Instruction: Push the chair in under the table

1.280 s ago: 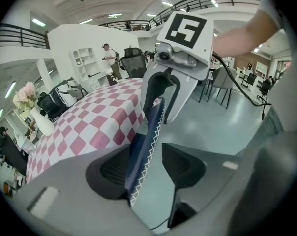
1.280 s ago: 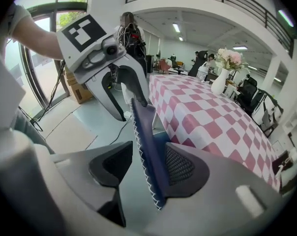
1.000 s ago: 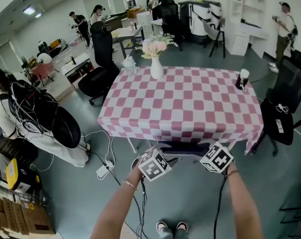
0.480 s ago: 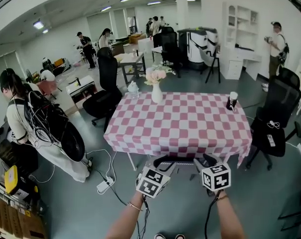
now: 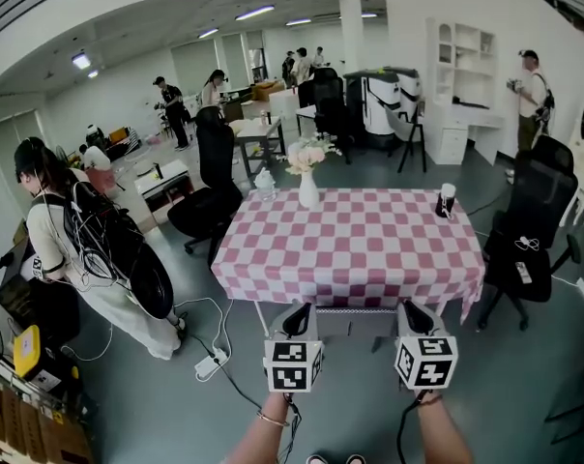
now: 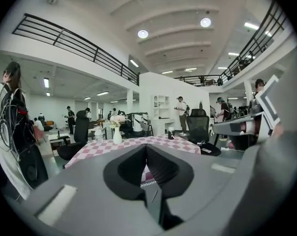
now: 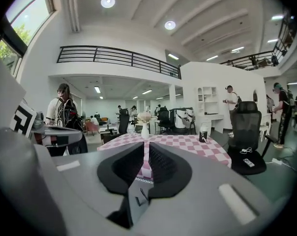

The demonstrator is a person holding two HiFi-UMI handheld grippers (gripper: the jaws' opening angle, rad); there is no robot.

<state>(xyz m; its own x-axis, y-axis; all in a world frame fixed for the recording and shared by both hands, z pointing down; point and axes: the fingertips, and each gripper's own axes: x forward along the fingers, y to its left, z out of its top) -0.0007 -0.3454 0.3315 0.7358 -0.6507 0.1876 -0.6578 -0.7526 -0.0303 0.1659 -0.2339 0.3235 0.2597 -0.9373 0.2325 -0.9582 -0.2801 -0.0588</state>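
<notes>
The left tool has just closed: its jaws meet with nothing between them, and it hangs near the bench's front edge. The right tool has just been closing too, down to a narrow slit that holds nothing. Each carries a cube of black-and-white square markers. Between the two tools the chair sits tucked under the bench, only a dark part showing below the hem of the pink-and-white checked cloth. On the cloth a white vase of flowers stands far left and a dark cup far right. A person with a black backpack stands at the left on the grey floor, and a black office chair stands to the right.
</notes>
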